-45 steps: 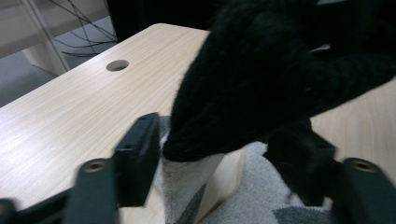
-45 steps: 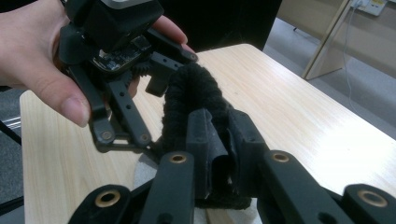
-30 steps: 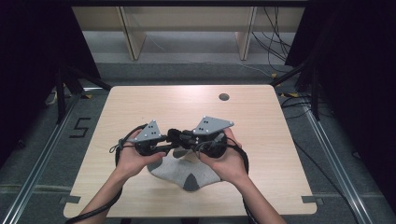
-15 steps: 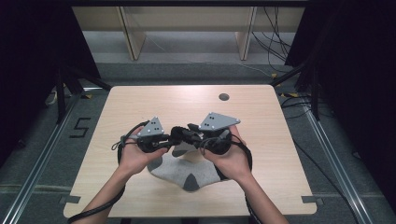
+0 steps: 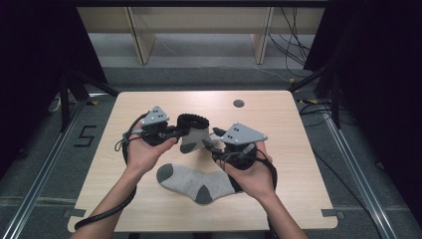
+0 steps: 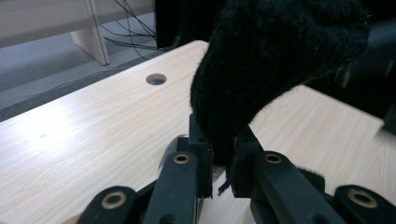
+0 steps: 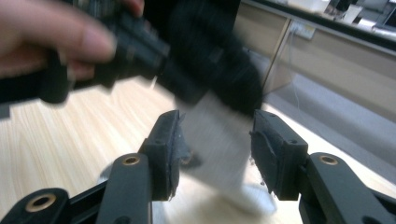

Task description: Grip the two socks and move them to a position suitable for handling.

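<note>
A grey sock with a black cuff (image 5: 192,135) hangs above the wooden table (image 5: 283,124), between my two grippers. My left gripper (image 5: 182,130) is shut on the black cuff (image 6: 280,51), and the jaws pinch the fabric at its lower edge (image 6: 222,156). My right gripper (image 5: 211,142) is just to the right of the sock. Its jaws (image 7: 215,149) stand wide open with the blurred grey sock body (image 7: 224,140) between them, not clamped. A second grey sock with a dark toe and heel (image 5: 191,180) lies flat on the table below the hands.
A round cable hole (image 5: 238,103) sits in the table's far side. Black cables trail from both grippers over the near edge. Pale shelving legs (image 5: 142,35) stand beyond the table, with dark curtains either side.
The hands have moved apart and risen. One sock has come up off the table in my left gripper, uncovering the other sock. The right gripper has shifted right.
</note>
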